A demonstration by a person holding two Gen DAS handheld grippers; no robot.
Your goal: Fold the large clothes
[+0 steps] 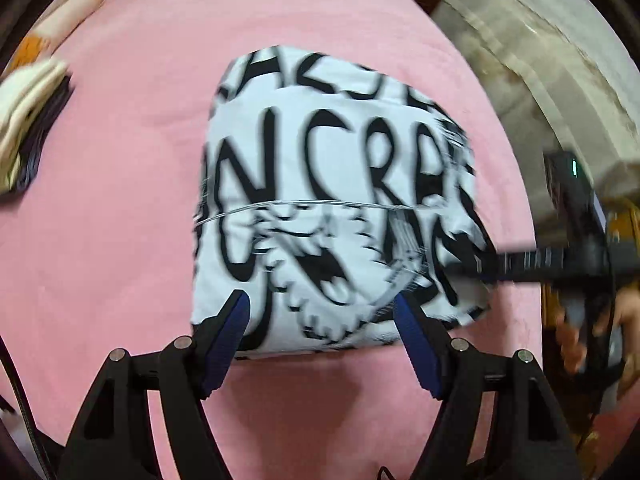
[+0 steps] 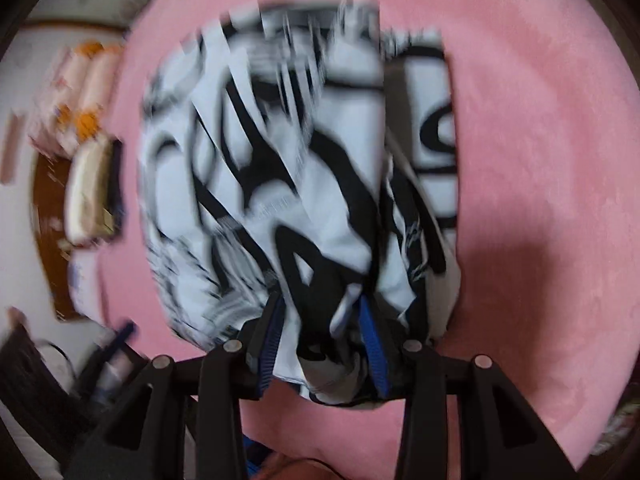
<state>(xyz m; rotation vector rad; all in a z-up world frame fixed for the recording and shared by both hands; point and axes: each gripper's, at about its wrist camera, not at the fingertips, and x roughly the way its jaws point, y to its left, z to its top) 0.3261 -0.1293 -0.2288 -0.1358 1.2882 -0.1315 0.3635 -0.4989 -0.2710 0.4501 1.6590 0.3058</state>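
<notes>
Motion blur smears the printed garment (image 2: 280,168), its lettering unreadable.

garment: white cloth garment with black printed lettering (image 1: 336,184), soft, matt
cover: pink plush cover (image 1: 120,208), velvety nap
pads: ribbed blue gripper pads (image 1: 416,344), matt black plastic arms

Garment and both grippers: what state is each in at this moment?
Printed garment: folded into a compact block, lying on the pink cover.
Left gripper: open, jaws wide over the garment's near edge, nothing pinched.
Right gripper: jaws partly apart with bunched cloth between them; blur hides whether the pads press.
</notes>
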